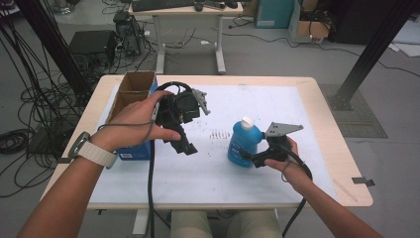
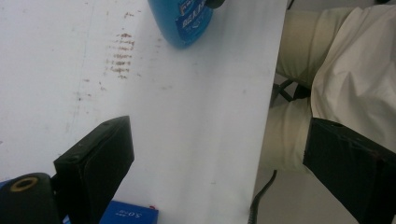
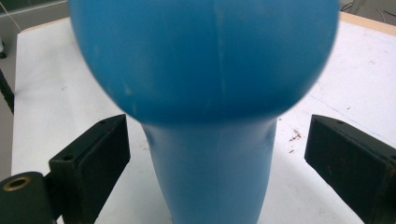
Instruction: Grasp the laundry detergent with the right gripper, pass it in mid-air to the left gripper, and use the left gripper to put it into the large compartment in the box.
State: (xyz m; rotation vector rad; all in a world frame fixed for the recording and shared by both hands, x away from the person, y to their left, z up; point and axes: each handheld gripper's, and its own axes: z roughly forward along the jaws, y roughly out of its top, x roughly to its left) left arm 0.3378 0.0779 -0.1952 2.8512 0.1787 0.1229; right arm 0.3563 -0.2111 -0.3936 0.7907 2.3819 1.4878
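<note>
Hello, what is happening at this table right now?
A person holds a two-jaw gripper in each hand over a white-topped table. The right gripper reaches a blue plastic bottle with a white cap; its jaws stand open on either side of the narrow waist, not pressing. The left gripper hangs open, holding nothing, beside a blue carton with open cardboard flaps.

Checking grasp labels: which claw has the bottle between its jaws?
The right claw: the blue bottle sits between its open jaws. The left claw hangs empty.

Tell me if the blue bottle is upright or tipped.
Upright: the bottle stands on the table, white cap on top.
</note>
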